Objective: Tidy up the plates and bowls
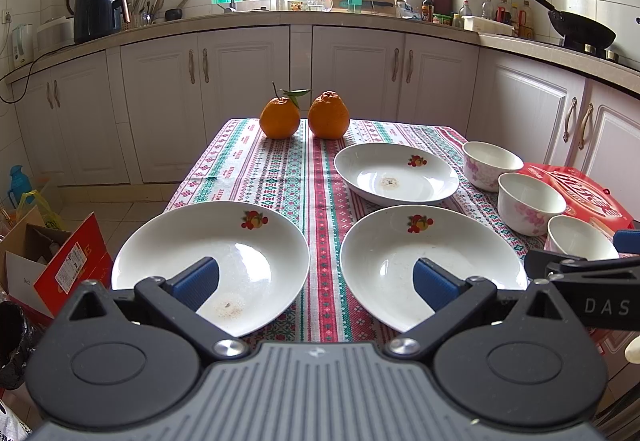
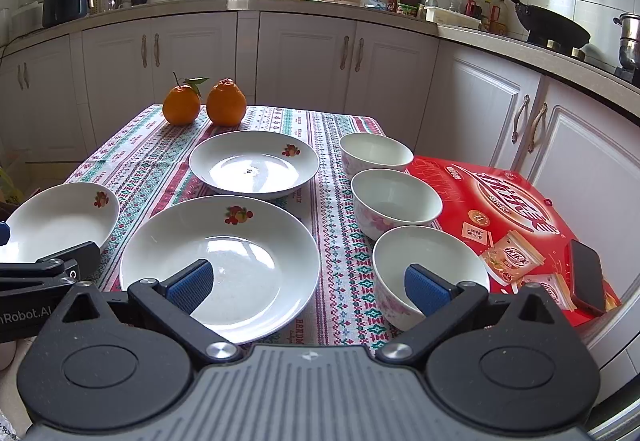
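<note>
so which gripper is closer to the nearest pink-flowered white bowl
Right. The right gripper has one fingertip over the nearest pink-flowered white bowl; the left gripper sits left, over the two near plates.

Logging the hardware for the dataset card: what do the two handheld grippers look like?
Both match: the left gripper and right gripper have matte black linkage arms on silver pivot bolts, blue ribbed pads on the jaws, and a grey ridged body between round black housings. White lettering marks each one's side. No cables or sleeves show.
</note>
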